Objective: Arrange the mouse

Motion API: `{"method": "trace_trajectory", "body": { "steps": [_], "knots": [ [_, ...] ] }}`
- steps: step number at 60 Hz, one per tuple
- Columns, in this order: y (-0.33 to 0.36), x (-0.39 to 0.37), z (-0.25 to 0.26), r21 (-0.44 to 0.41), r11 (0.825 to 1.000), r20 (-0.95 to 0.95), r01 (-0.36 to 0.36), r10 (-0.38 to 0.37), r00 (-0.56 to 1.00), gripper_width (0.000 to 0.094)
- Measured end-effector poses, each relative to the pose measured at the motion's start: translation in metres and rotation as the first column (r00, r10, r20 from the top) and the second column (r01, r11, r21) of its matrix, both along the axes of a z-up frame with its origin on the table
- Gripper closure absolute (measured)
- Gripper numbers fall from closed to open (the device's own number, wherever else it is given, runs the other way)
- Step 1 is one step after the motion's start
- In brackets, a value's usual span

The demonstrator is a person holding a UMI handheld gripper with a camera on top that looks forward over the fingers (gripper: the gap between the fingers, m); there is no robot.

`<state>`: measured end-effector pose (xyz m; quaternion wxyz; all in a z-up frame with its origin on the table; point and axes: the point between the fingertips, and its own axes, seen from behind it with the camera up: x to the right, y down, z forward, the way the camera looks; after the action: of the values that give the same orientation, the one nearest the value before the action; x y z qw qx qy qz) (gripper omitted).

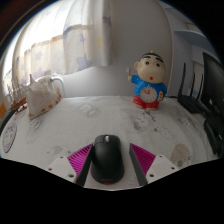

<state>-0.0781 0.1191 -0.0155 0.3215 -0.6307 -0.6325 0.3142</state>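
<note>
A black computer mouse (107, 160) lies lengthwise between my fingers, its wheel end pointing away from me. My gripper (110, 163) is shut on it, with the pink pads (81, 160) pressing on its left and right sides. The mouse is at or just above the white speckled table (110, 118). Its rear end is hidden below the fingers.
A cartoon boy figurine (149, 82) in a blue outfit stands beyond the fingers, to the right. A white teapot-like vessel (42, 95) stands at the far left. Dark equipment (195, 75) rises at the right edge of the table. A pale wall is behind.
</note>
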Motion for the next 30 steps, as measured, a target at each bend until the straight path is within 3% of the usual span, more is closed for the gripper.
{"method": "trace_trajectory", "body": {
  "steps": [4, 7, 12, 21, 30],
  "knots": [
    [0.0, 0.0, 0.001, 0.004, 1.0, -0.005, 0.003, -0.003, 1.0, 0.0301],
    [0.0, 0.0, 0.001, 0.007, 1.0, -0.01, 0.009, -0.009, 1.0, 0.0423],
    [0.0, 0.0, 0.001, 0.027, 1.0, -0.006, 0.005, -0.005, 1.0, 0.0463],
    [0.005, -0.001, 0.008, -0.005, 0.998, 0.023, 0.061, -0.061, 0.998, 0.0513],
    [-0.004, 0.003, 0.06, 0.014, 0.994, -0.014, 0.106, -0.106, 0.994, 0.0513]
  ]
}}
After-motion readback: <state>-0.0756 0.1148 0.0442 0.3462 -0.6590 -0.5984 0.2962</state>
